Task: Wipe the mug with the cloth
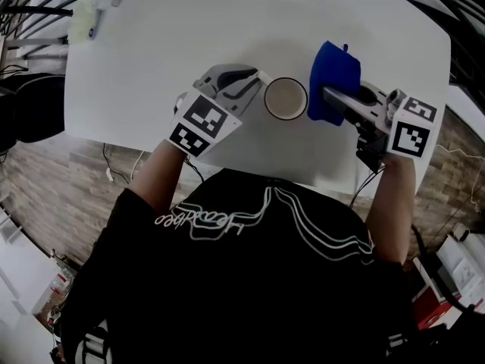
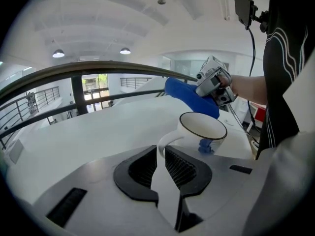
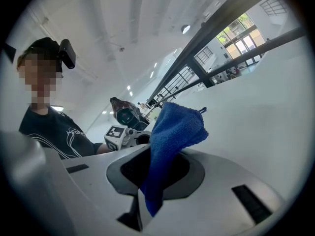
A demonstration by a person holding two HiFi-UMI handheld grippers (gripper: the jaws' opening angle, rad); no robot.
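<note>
Barely begun, by my reading. The mug [image 1: 286, 98] stands upright mid-tabletop [image 1: 189, 36], and nothing shows the cloth [image 1: 332, 78] rubbing it yet. All the wiping seems left to do.

- Left claw [image 2: 160, 151]: angled down from the person's left. The jaws stand narrowly apart with the mug's handle between them; I see no firm clamp. It looks set to steady the mug.
- Right claw [image 3: 165, 154]: clamped on the blue cloth, which bunches out past the tips. It is held off the tabletop, nearly level, just beside the mug's right side.
- Cloth sits near the rim; whether it touches, I cannot tell.
</note>
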